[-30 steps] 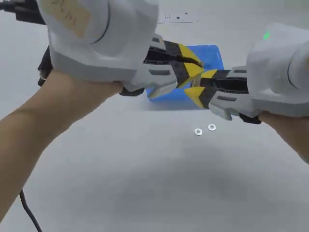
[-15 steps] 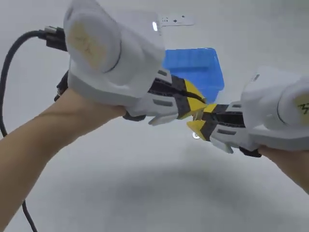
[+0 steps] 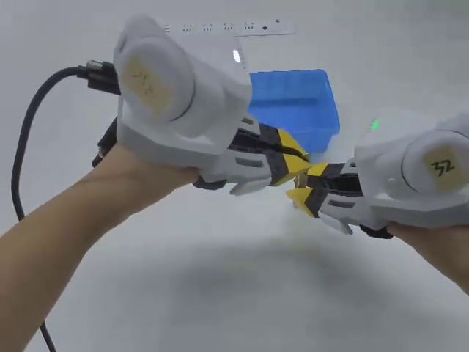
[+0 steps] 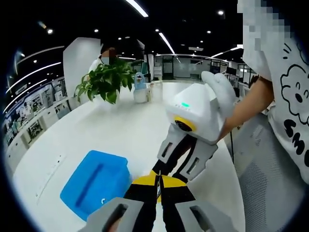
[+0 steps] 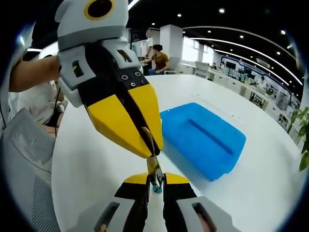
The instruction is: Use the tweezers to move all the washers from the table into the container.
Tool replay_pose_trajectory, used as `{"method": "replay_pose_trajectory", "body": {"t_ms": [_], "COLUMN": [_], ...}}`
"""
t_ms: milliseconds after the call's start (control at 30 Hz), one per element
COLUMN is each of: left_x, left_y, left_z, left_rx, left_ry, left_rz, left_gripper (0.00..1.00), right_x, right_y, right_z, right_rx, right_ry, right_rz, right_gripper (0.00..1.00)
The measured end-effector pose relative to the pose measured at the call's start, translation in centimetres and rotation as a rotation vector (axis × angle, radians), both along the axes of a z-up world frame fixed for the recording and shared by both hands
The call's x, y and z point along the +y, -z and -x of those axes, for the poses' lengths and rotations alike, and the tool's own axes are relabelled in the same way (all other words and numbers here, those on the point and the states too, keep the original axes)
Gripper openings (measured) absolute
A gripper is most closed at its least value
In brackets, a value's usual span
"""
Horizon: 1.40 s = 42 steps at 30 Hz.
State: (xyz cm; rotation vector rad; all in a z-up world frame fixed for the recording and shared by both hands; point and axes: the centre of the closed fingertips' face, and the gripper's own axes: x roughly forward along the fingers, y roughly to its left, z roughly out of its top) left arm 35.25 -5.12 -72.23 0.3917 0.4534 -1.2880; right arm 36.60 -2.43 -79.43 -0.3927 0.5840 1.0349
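The blue container [image 3: 293, 103] stands on the white table behind the grippers; it also shows as a blue container [image 5: 203, 137] in the right gripper view. My left gripper [image 3: 297, 165] and right gripper [image 3: 302, 192] meet tip to tip in front of it. Thin metal tweezers [image 5: 152, 166] run from the left gripper's shut yellow jaws down into the right gripper [image 5: 155, 186], whose jaws are closed on the lower end. In the left gripper view my left gripper [image 4: 159, 186] is shut, with the right gripper's jaws just beyond it. The washers are hidden behind the gripper tips.
A white power strip [image 3: 227, 28] lies at the table's far edge. A black cable [image 3: 33, 125] loops off the left gripper. A potted plant [image 4: 104, 82] stands far across the table. A mesh chair [image 5: 24, 159] is beside the table.
Both grippers have come down and toward me, off the container, with their tips still together. The two washers seen earlier are now covered by the grippers.
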Motion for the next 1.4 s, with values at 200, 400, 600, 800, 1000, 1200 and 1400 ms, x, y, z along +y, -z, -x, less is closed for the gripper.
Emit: {"method": "replay_pose_trajectory", "body": {"t_ms": [200,400,600,800,1000,1200,1400], "left_x": [-0.1,-0.2,-0.2,-0.1,-0.1,-0.1,0.0], "left_y": [0.0,0.0,0.0,0.0,-1.1,-3.0,-4.9], "left_z": [-0.1,-0.1,-0.5,-0.4,-0.2,-0.4,-0.6], "left_rx": [-0.009,-0.008,-0.002,-0.003,-0.013,-0.049,-0.09], "left_ry": [0.006,-0.002,-0.012,-0.013,-0.015,-0.021,-0.028], "left_rz": [-0.015,-0.008,-0.002,-0.008,0.004,0.016,0.019], "left_gripper": [0.0,0.0,0.0,0.0,0.0,0.0,0.0], "right_x": [0.0,-0.1,-0.1,-0.2,-0.3,-0.3,0.3], "right_y": [-0.1,-0.2,-0.2,-0.3,-1.4,-3.2,-5.2], "right_z": [0.0,-0.1,-0.3,-0.3,-0.2,-0.5,-1.1], "right_rx": [0.0,-0.013,-0.04,-0.055,-0.073,-0.107,-0.148], "right_ry": [0.004,0.002,-0.014,-0.021,-0.028,-0.038,-0.046], "right_rz": [0.01,0.015,0.035,0.053,0.056,0.054,0.041], "right_gripper": [0.06,0.06,0.04,0.03,0.03,0.03,0.03]}}
